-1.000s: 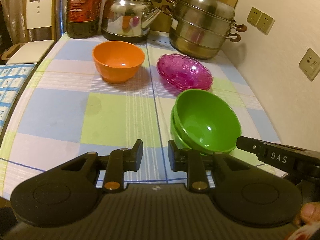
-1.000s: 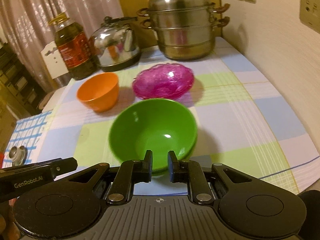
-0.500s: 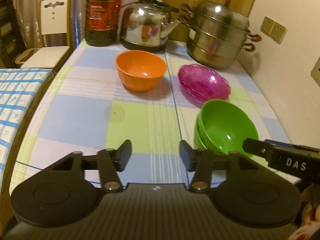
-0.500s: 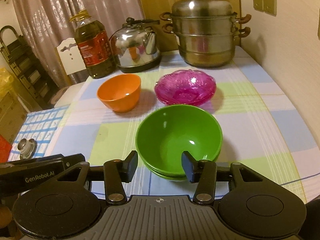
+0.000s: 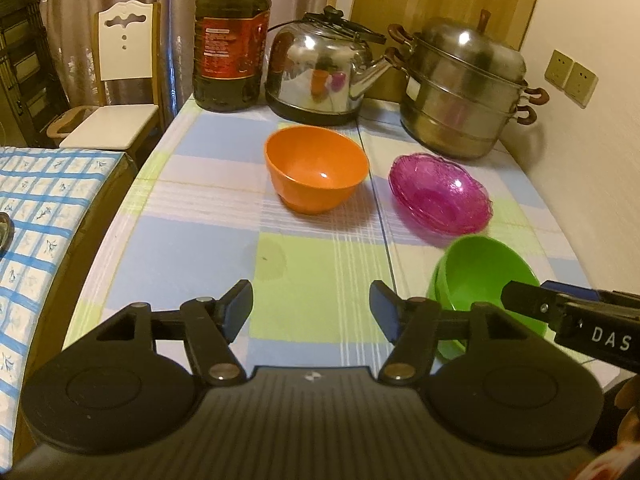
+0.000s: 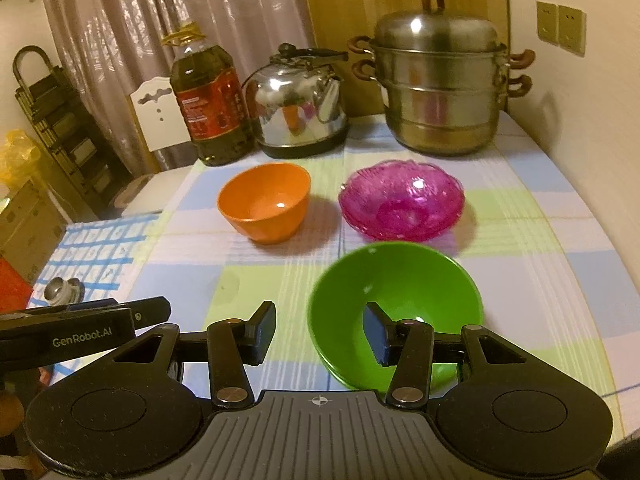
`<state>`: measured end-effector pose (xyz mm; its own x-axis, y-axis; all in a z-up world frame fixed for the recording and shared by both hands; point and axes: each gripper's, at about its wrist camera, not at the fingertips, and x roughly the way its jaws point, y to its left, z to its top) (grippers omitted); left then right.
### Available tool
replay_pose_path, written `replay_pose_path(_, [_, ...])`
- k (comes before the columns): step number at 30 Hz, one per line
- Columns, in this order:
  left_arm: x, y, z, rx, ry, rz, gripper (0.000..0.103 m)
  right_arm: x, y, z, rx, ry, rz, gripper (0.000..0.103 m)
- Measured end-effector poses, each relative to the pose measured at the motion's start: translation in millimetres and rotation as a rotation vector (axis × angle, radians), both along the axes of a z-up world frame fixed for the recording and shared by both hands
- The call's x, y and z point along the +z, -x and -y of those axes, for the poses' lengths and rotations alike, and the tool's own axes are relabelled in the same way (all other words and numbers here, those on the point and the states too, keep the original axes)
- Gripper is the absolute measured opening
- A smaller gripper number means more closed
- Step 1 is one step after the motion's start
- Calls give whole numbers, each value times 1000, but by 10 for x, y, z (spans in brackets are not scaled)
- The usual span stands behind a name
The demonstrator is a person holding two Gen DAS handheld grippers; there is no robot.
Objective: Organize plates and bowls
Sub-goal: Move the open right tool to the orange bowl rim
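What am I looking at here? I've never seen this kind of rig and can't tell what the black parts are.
A person holds a black two-finger gripper in each hand; each carries a camera looking forward along its fingers, so you get two views. The left gripper and right gripper have just been opening; both are open and hold nothing. On the checked tablecloth sit an orange plastic bowl, stacked pink glass dishes and stacked green plastic bowls. Behind stand an oil bottle, a steel kettle and a steel steamer pot.
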<state>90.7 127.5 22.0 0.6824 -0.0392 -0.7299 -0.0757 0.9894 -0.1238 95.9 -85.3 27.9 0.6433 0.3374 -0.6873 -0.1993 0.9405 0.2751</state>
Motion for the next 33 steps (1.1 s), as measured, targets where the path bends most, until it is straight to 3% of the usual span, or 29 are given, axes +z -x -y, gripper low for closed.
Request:
replay_pose_path(17, [23,-636,-359,37,6,10,61,30,-628,-200,36,-7,14,49])
replay_pose_path(26, [-83,-1272,-448,31,16,12,61,-67,-1274,-225,28,-66,-25,49])
replay_pose_path(33, [-320,-1760,-495,17,-1,-18,59,-312,-1830,-299,30,-73,-97,49])
